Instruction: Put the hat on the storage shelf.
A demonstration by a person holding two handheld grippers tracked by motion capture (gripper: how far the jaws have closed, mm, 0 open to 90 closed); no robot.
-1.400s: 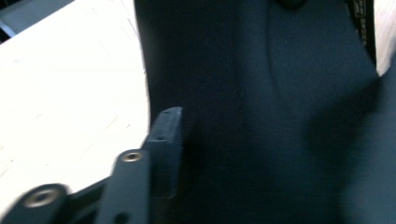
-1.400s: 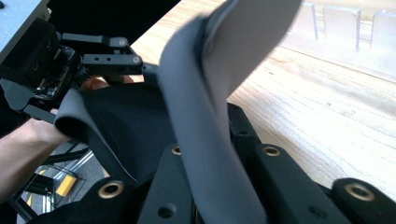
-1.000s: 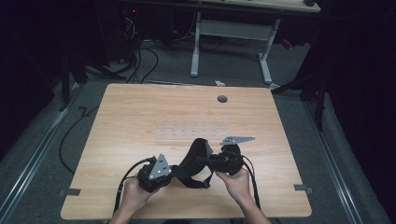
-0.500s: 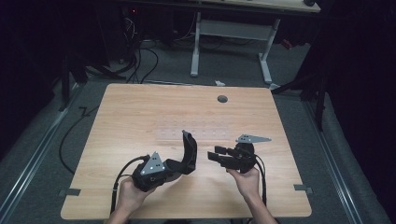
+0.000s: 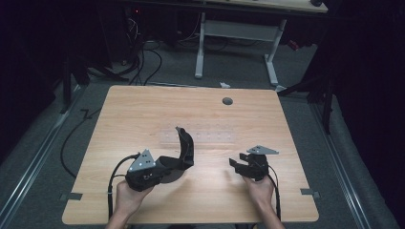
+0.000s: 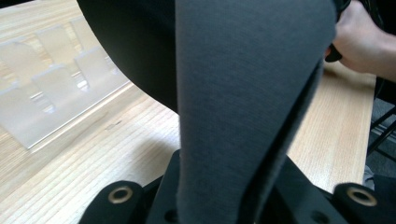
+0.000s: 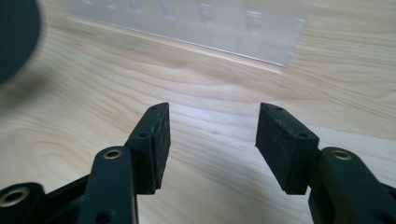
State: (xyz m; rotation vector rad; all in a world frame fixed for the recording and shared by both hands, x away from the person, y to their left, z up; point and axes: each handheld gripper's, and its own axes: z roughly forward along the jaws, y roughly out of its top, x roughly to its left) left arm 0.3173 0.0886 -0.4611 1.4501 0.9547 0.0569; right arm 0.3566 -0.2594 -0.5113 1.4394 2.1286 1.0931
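As the high view looks down on the light wooden table, the left gripper holds a curved black and grey fabric strap that arcs up and away from it, while the right gripper sits well apart to the right. From the left gripper view, the jaws are clamped on the strap's lower end, its length rising from them. From the right gripper view, the jaws stand apart and empty, facing a clear plastic tray.

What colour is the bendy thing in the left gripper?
Black outside, grey inside; the strap shows best in the left gripper view.
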